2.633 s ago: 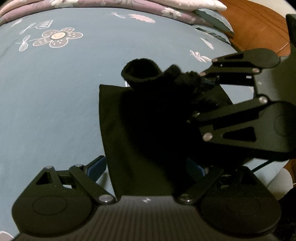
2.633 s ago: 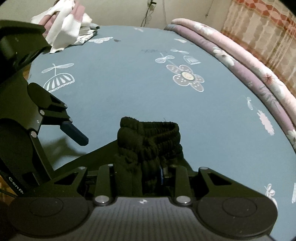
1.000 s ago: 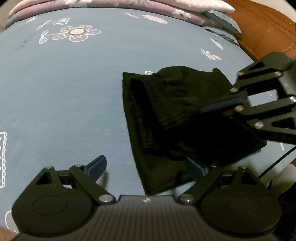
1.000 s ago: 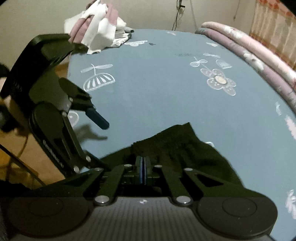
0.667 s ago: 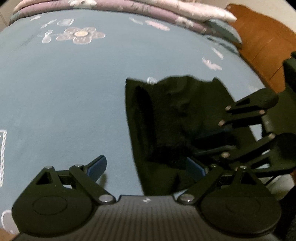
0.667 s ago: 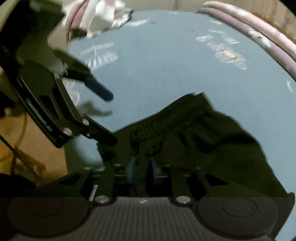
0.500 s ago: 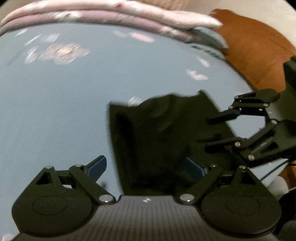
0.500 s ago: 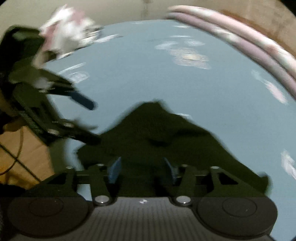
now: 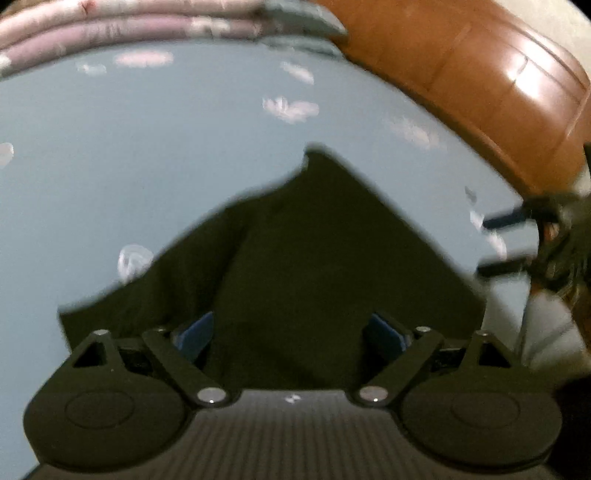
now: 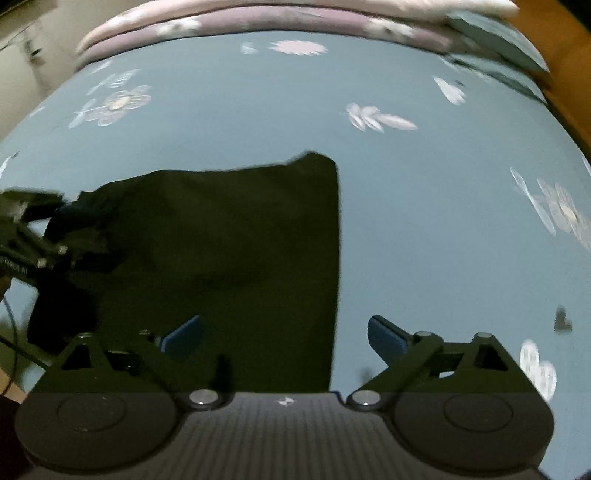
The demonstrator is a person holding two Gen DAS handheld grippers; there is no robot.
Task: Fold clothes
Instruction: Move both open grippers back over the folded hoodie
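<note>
- Left wrist view: blue-grey bedsheet (image 9: 147, 155) with pale flower prints, blurred. Rolled pink-mauve quilt (image 9: 129, 22) along the far edge, brown wooden bed frame (image 9: 480, 85) at upper right.
- Black garment (image 9: 314, 266) lies flat on the sheet, folded, matte, almost no detail visible. One corner points away from the camera; a lower layer sticks out at the left.
- Left gripper (image 9: 295, 332): jaws apart, having just closed in a little. Blue pads (image 9: 195, 332) hang over the cloth with fabric seen between them, not pinching it.
- Right gripper (image 9: 506, 240) shows at the right edge, blurred, fingers spread, off the garment's edge and apart from it.
- Right wrist view: same sheet (image 10: 424, 221), with a flower print (image 10: 118, 103) far left and a leaf print (image 10: 376, 118) centre right. Quilt (image 10: 258, 18) across the top, pale wall at upper left.
- Garment (image 10: 221, 258) sits left of centre, with a straight, clean right edge and top right corner rounded.
- Right gripper (image 10: 284, 338): jaws wide apart, just been opening, nothing gripped. Left pad is over the cloth, right pad (image 10: 388, 338) over bare sheet; the garment edge runs between them.
- Left gripper (image 10: 70, 236) at the left edge over the garment's far side, blurred; can't tell contact there.
</note>
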